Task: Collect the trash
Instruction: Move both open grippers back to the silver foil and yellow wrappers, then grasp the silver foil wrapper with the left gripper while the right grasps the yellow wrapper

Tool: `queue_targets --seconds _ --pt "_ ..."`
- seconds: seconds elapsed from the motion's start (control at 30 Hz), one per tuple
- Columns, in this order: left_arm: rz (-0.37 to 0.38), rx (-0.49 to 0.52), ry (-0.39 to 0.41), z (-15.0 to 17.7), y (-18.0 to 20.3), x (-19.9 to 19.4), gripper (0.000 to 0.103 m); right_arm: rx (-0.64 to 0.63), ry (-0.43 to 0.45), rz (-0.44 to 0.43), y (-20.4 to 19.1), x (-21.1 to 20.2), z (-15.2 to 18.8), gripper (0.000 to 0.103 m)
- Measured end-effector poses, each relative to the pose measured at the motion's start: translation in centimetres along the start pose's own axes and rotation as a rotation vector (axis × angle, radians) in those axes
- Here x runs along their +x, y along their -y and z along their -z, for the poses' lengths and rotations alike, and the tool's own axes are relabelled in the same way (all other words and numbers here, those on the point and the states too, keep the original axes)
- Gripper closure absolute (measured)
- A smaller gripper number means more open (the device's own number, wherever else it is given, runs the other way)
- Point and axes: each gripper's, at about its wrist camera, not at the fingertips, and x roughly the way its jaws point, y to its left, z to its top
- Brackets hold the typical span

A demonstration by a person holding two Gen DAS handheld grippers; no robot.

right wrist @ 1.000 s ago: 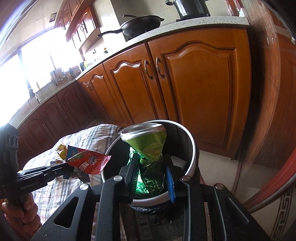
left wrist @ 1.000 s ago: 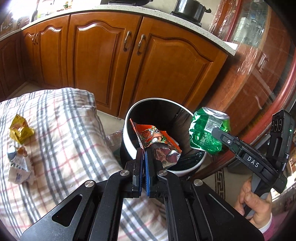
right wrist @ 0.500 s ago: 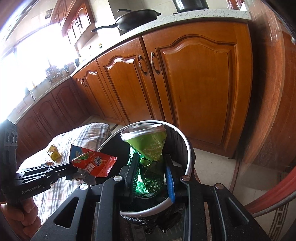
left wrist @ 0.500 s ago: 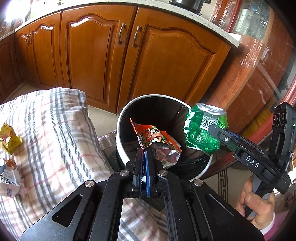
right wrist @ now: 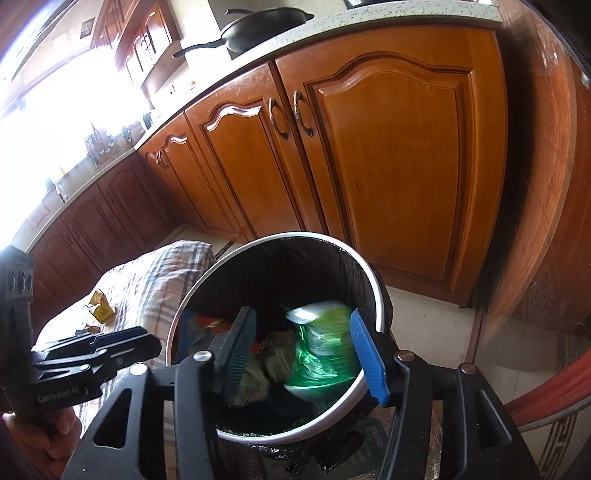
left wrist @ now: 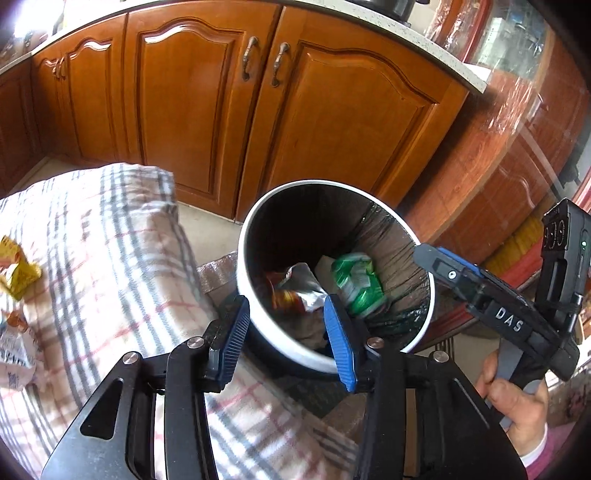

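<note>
The left gripper [left wrist: 286,334] is hanging over the near rim of the trash bin [left wrist: 246,236] with its jaws released; they have just been opening, and nothing is sitting between the blue pads [left wrist: 338,338]. Just past them, down inside the bin, the red and silver snack wrapper [left wrist: 301,290] is lying loose, blurred, clear of the pads. Beside it the crushed green can [left wrist: 356,280] is lying in the bin against the black liner [left wrist: 391,251].

The right gripper [right wrist: 299,350] is likewise poised above the bin's rim [right wrist: 376,288], its jaws parted; they too have just been opening. In the right wrist view the green can [right wrist: 321,347] is showing as a smeared streak between the spread fingers [right wrist: 369,354] but below them, inside the bin and not pressed by either one. Crumpled brownish paper [right wrist: 277,362] is resting at the bottom next to it, and a bit of the red wrapper [right wrist: 207,325] is peeking out on the bin's left side.

A person's hand [left wrist: 517,410] is gripping the right gripper's handle at the lower right of the left wrist view.

To the left of the bin, a plaid-covered cushion [left wrist: 110,266] is carrying more litter: a yellow wrapper [left wrist: 16,269] and, nearer the edge, a white wrapper [left wrist: 13,347], both well apart from the bin.

Beyond the bin, wooden cabinet doors [left wrist: 332,122] are standing shut under a pale countertop [right wrist: 369,18], where a black frying pan [right wrist: 266,26] is sitting.
</note>
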Motion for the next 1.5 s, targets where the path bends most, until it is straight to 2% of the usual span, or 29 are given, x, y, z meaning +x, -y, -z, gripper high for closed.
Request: queue_targets --seconds 0.3,0.6,0.73,0.93,1.03,1.1,1.27,1.33,1.37,1.4,1.43,1.5 --pt "-0.044 -0.069 0.066 3.5 -3.9 -4.5 0.056 0.009 0.030 -0.062 -2.2 -1.7 1.3 0.020" --pt "-0.098 -0.151 0.122 7.3 -8.6 -9.5 0.054 -0.018 0.028 -0.166 -6.9 -2.9 3.2 0.008" --pt "-0.138 -0.191 0.144 8.4 -10.7 -11.1 0.054 -0.050 0.012 -0.204 -9.5 -2.9 3.9 0.005" --pt "-0.195 -0.254 0.168 9.4 -14.0 -12.6 0.044 -0.076 -0.035 -0.254 -12.6 -2.2 4.9 0.005" --pt "-0.224 -0.268 0.179 9.4 -15.3 -12.5 0.036 -0.095 -0.054 -0.278 -14.1 -1.7 5.2 0.005" --pt "-0.238 -0.271 0.169 9.0 -16.3 -11.8 0.036 -0.109 -0.058 -0.287 -15.0 -1.3 5.2 0.005" --pt "-0.220 -0.292 0.152 7.6 -18.7 -10.2 0.036 -0.125 -0.070 -0.289 -16.5 -0.1 5.0 0.005" --pt "-0.227 -0.280 0.135 7.2 -19.0 -9.3 0.036 -0.128 -0.072 -0.292 -17.0 0.4 4.7 0.005" --pt "-0.221 -0.275 0.131 7.0 -19.1 -8.9 0.044 -0.130 -0.073 -0.291 -17.3 0.7 4.6 0.005" --pt "-0.207 -0.267 0.122 6.9 -19.3 -8.4 0.061 -0.134 -0.074 -0.291 -17.5 1.0 4.4 0.005" --pt "-0.194 -0.260 0.106 6.9 -19.5 -8.0 0.070 -0.137 -0.076 -0.293 -17.9 1.5 4.2 0.005" --pt "-0.178 -0.254 0.094 7.2 -19.7 -7.6 0.074 -0.141 -0.081 -0.297 -18.4 2.3 3.9 0.005"
